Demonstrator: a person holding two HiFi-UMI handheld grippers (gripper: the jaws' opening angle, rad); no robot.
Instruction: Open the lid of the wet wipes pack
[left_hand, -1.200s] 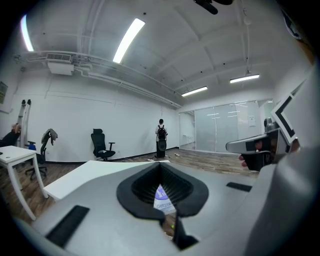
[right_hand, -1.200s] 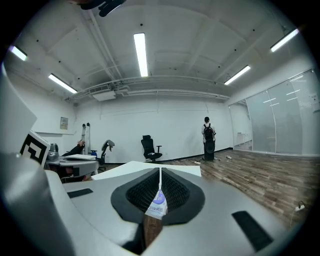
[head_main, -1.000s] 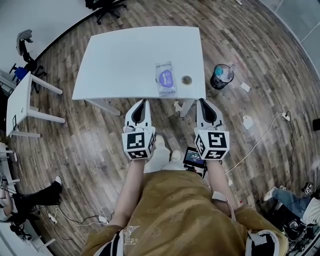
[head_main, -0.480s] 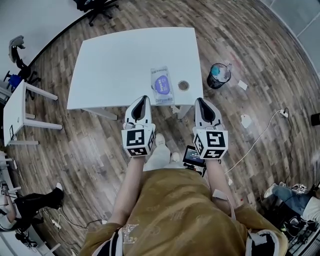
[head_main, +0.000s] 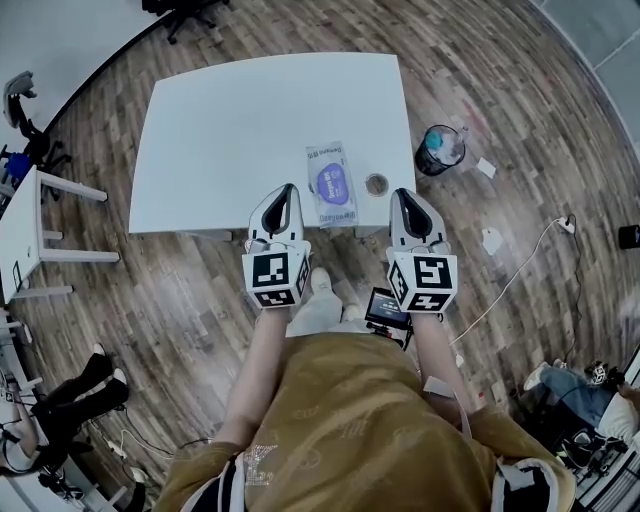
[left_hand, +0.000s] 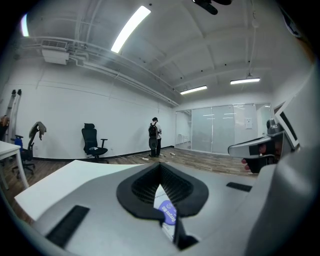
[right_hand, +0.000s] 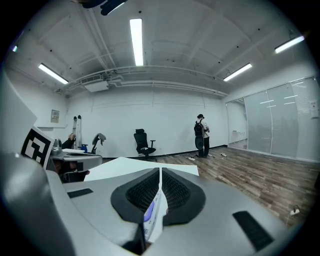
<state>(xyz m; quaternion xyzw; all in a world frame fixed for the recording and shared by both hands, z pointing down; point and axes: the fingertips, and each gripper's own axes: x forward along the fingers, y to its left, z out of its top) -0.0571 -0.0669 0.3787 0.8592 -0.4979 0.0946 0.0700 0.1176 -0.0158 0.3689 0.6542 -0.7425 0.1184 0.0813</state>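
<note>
Wet wipes pack (head_main: 331, 184) lies on table (head_main: 230, 130) overhead; gripper views show left tongs (left_hand: 160, 168), right tongs (right_hand: 160, 172) closed.

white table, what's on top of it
A wet wipes pack and a small round object beside it, near the front edge. Anything beneath the pack is covered.

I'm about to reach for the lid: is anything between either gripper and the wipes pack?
Nothing visible stands between the left gripper and the pack. A small round object on the table lies between the right gripper and the pack.
</note>
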